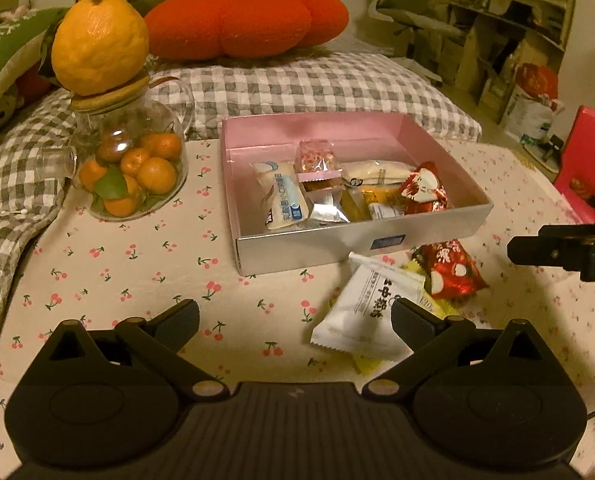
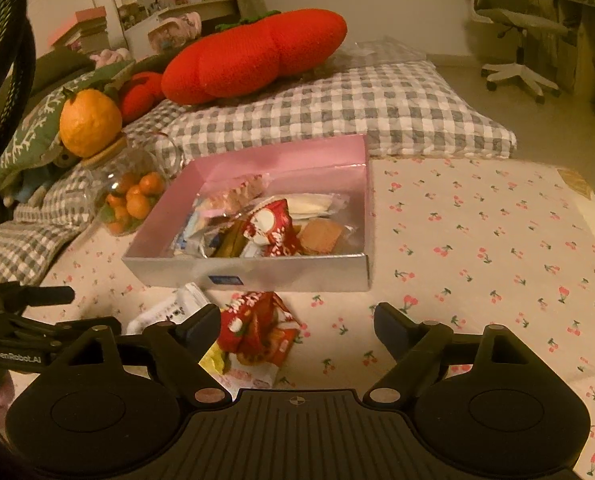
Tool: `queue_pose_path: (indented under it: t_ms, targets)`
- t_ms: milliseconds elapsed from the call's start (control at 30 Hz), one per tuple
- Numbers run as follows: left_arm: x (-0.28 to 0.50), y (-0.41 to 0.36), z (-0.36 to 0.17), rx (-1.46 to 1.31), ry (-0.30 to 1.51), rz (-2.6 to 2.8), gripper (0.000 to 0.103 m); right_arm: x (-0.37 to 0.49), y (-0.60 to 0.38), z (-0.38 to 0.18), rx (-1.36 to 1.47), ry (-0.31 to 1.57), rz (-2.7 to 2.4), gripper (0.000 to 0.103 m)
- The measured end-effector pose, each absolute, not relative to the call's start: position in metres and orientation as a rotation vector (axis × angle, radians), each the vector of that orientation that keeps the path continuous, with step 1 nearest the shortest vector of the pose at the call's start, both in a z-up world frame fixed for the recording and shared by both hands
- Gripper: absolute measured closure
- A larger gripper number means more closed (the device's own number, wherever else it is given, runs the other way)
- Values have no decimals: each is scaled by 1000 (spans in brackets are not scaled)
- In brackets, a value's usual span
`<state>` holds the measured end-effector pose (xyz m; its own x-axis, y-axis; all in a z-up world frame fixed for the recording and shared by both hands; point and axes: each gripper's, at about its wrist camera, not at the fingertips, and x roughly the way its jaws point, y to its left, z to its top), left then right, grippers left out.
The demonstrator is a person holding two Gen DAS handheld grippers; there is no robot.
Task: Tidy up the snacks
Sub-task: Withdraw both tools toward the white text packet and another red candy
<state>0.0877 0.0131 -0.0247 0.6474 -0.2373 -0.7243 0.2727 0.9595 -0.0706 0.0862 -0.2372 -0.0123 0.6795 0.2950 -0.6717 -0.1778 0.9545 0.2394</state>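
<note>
A silver box with a pink inside (image 1: 437,226) (image 2: 337,272) sits on the cherry-print cloth and holds several wrapped snacks. In front of it lie a white packet (image 1: 361,316) (image 2: 169,312), a red packet (image 1: 453,268) (image 2: 257,320) and a yellow wrapper (image 1: 433,304) (image 2: 213,360). My left gripper (image 1: 295,320) is open, nothing between its fingers; the white packet lies just beyond its right fingertip (image 1: 411,322). My right gripper (image 2: 297,326) is open over the cloth, with the red packet by its left fingertip (image 2: 201,326). It also shows at the left wrist view's right edge (image 1: 561,252).
A glass jar of small oranges (image 1: 133,168) (image 2: 133,200) with a large citrus (image 1: 99,46) on its lid stands left of the box. Behind are a checked cushion (image 1: 317,80) and a red plush pumpkin (image 1: 245,20). A red chair (image 1: 593,168) is at right.
</note>
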Motion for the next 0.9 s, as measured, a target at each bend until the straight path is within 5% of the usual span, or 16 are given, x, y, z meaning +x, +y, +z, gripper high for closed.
queue_pose_path:
  t_ms: [333,533,767,900]
  targets:
    - [86,7,-40,56,774,-423,8,81,-229,-23,97,801,274,17]
    - [88,-8,-47,110,764,-483,21,83,-227,-25,92,807,277,17]
    - [95,-18,-53,117,792,-506,49,87,-228,-30,92,820,271,17]
    - [96,-19,-53,107,795,-516,54,88,-226,-31,89,823,271,17]
